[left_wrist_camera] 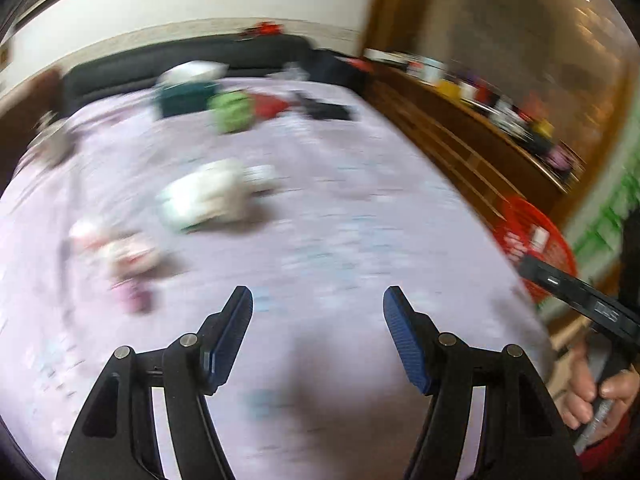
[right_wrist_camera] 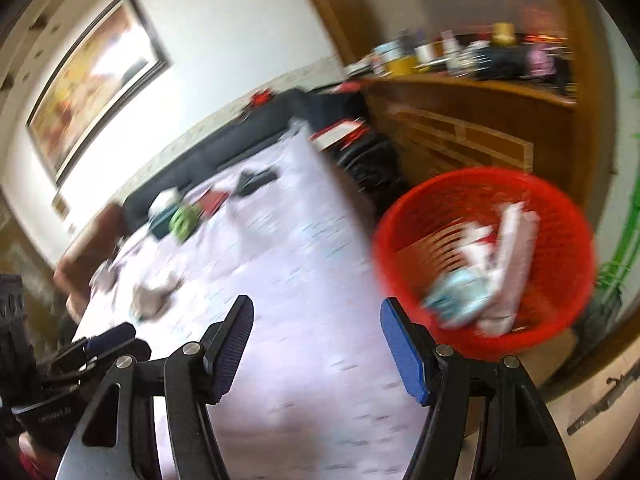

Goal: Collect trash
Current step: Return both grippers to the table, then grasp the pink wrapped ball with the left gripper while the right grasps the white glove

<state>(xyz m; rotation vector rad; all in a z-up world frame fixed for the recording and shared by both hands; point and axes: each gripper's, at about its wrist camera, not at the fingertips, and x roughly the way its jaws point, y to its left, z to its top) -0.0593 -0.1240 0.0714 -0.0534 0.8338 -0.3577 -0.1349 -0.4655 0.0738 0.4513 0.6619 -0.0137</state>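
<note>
Both views are motion-blurred. My left gripper (left_wrist_camera: pixel 318 300) is open and empty above a lilac bedsheet (left_wrist_camera: pixel 328 240). A crumpled white wrapper (left_wrist_camera: pixel 208 196) and a pink-and-white wrapper (left_wrist_camera: pixel 120 256) lie on the bed ahead and to its left. My right gripper (right_wrist_camera: pixel 317 310) is open and empty over the bed's right edge. A red mesh bin (right_wrist_camera: pixel 404 216) stands on the floor to its right, holding white and pale blue packaging (right_wrist_camera: pixel 488 276). The bin's rim also shows in the left wrist view (left_wrist_camera: pixel 560 240).
A green object (left_wrist_camera: pixel 232 110), a dark teal item (left_wrist_camera: pixel 182 100), a red item (left_wrist_camera: pixel 270 105) and a black item (left_wrist_camera: pixel 328 110) lie near the dark headboard (left_wrist_camera: pixel 180 60). A wooden dresser (right_wrist_camera: pixel 472 120) with clutter runs along the right. The left gripper also shows in the right view (right_wrist_camera: pixel 112 334).
</note>
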